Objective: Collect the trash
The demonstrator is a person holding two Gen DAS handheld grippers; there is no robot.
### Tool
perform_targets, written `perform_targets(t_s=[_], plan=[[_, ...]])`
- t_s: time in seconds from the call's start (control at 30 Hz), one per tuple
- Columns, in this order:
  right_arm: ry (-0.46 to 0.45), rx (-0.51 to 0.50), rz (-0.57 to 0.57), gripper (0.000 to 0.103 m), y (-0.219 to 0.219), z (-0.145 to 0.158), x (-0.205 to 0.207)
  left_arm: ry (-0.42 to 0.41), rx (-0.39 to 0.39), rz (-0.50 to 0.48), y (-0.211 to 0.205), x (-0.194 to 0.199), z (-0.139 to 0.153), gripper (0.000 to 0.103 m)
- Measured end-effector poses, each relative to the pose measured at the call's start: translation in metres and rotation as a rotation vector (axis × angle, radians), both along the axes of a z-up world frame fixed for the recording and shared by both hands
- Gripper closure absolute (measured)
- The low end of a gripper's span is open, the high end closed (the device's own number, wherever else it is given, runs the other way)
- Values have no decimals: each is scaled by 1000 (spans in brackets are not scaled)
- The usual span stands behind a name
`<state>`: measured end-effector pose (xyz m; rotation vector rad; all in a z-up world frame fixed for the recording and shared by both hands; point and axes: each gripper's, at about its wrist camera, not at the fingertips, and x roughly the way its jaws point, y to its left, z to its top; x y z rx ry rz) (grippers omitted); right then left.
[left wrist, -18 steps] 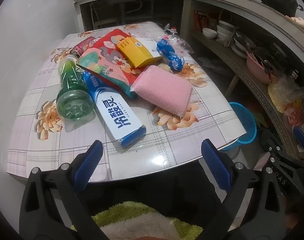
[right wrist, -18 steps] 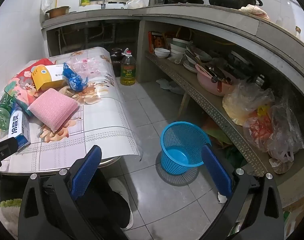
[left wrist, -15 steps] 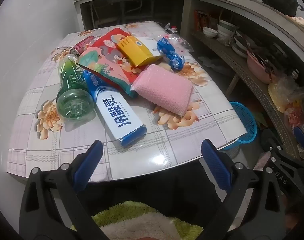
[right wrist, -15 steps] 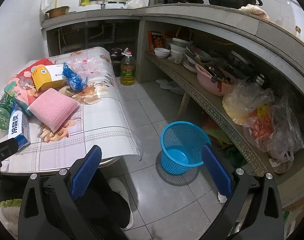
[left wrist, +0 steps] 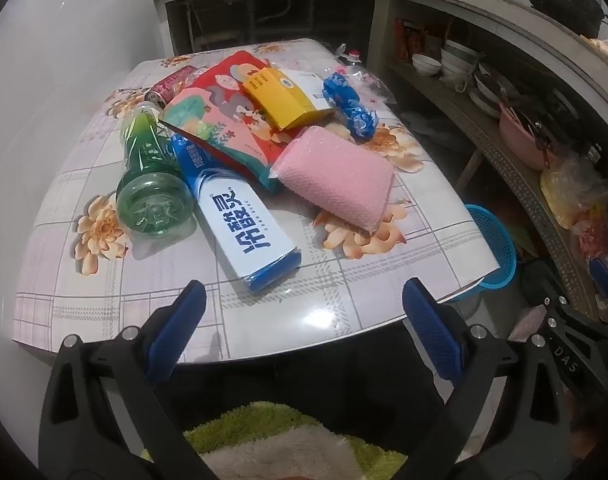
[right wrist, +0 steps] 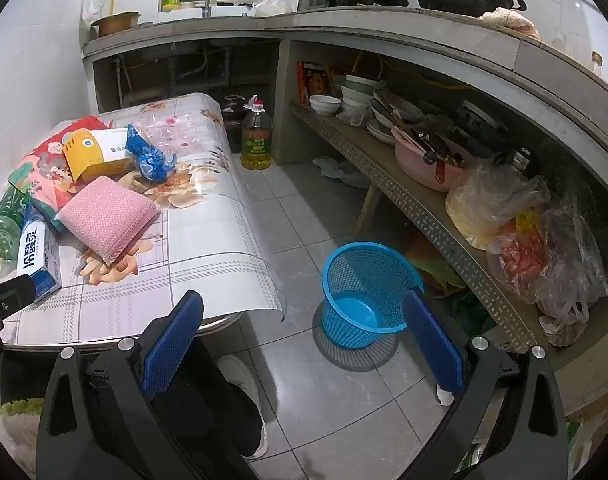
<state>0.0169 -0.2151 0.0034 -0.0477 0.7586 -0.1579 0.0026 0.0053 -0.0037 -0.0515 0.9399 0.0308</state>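
**Pre-grasp, nothing moved**

Nothing shifted since earlier. Left gripper (left wrist: 299, 322) and right gripper (right wrist: 301, 330): jaws wide open, empty. Trash like the blue-white box (left wrist: 239, 222) sits on bench (left wrist: 364, 304); blue basket (right wrist: 366, 288) on floor. Next: reach, grip one item.

We see our left gripper (left wrist: 301, 326) spread wide and empty over the near edge of the floral table (left wrist: 344, 316), where a blue-and-white box (left wrist: 239, 226) lies between a green bottle (left wrist: 149, 176) and a pink sponge (left wrist: 336, 178).
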Motion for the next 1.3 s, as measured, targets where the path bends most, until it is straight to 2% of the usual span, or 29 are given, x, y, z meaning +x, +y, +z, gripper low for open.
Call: perform_targets(t_s=[1.3], plan=[[-2,-2,3,6,2,1,0,8,4,18,7,1,-1,9]])
